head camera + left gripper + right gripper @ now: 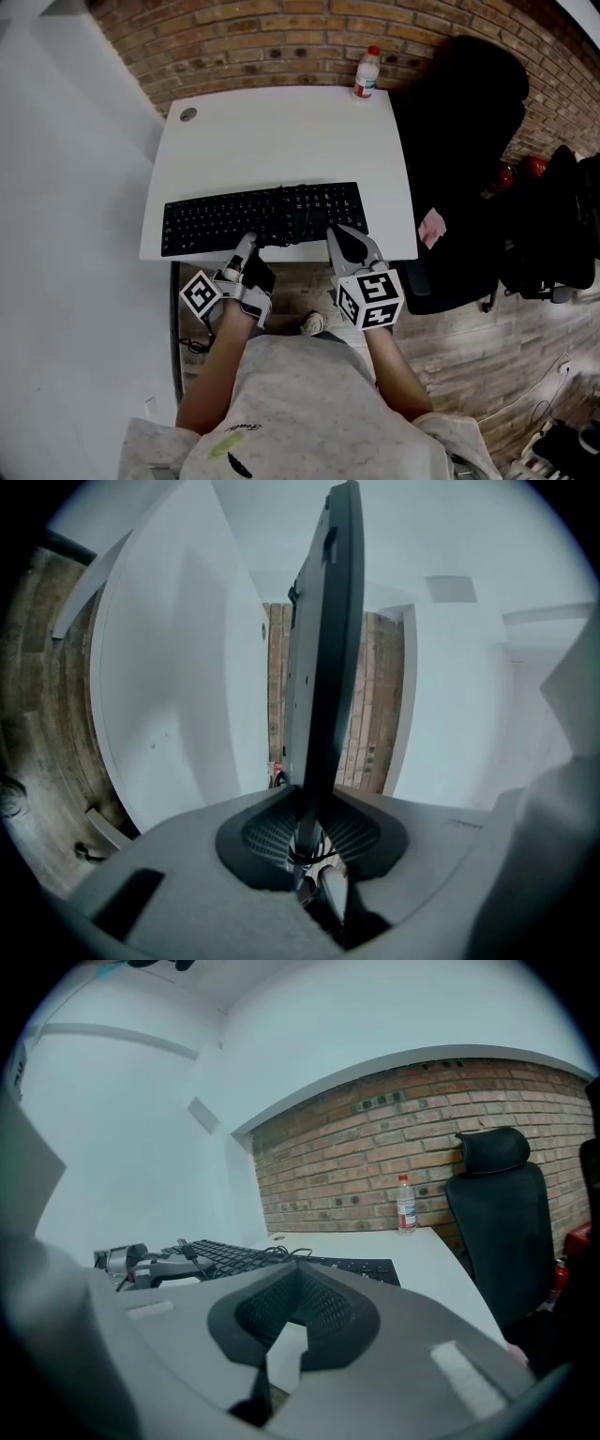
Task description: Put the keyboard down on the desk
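The black keyboard (262, 217) lies flat along the front edge of the white desk (281, 131), with its cable (298, 214) bunched on the keys. My left gripper (246, 246) is shut on the keyboard's near edge. In the left gripper view the keyboard (323, 667) runs edge-on out of the left gripper (305, 829). My right gripper (343, 240) hovers at the near edge further right. In the right gripper view the tips of the right gripper (298, 1269) meet with nothing between them. The keyboard (225, 1255) lies beyond them.
A plastic bottle (367, 73) stands at the desk's far right corner, against the brick wall. A black office chair (469, 141) sits close to the desk's right side. A white wall runs along the left. Wooden floor shows below the desk's front edge.
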